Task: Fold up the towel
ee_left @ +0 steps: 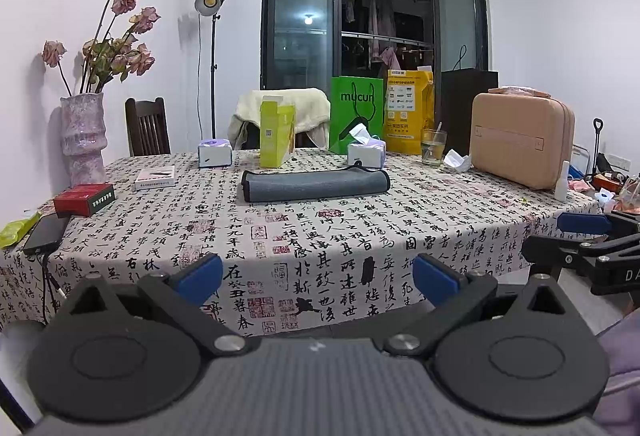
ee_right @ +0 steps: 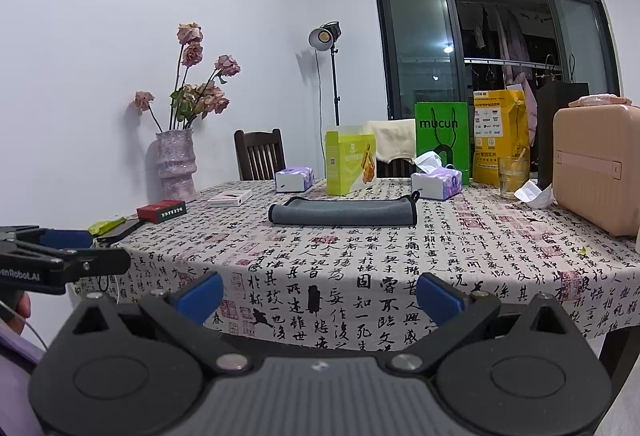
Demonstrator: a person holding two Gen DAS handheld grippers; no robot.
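Note:
A grey towel (ee_left: 315,185) with a dark edge lies folded into a long flat strip in the middle of the table; it also shows in the right wrist view (ee_right: 343,213). My left gripper (ee_left: 318,276) is open and empty, held off the table's near edge, well short of the towel. My right gripper (ee_right: 320,298) is open and empty too, also back from the near edge. Each gripper shows at the side of the other's view: the right gripper (ee_left: 586,236) and the left gripper (ee_right: 60,252).
The table has a calligraphy-print cloth (ee_left: 360,232). Behind the towel stand a yellow-green box (ee_left: 277,129), two tissue boxes (ee_left: 215,152) (ee_left: 366,151), a green bag (ee_left: 356,111), a glass (ee_left: 433,147). A pink case (ee_left: 520,137) is right; vase (ee_left: 82,139), red box (ee_left: 84,199), phone (ee_left: 46,234) left.

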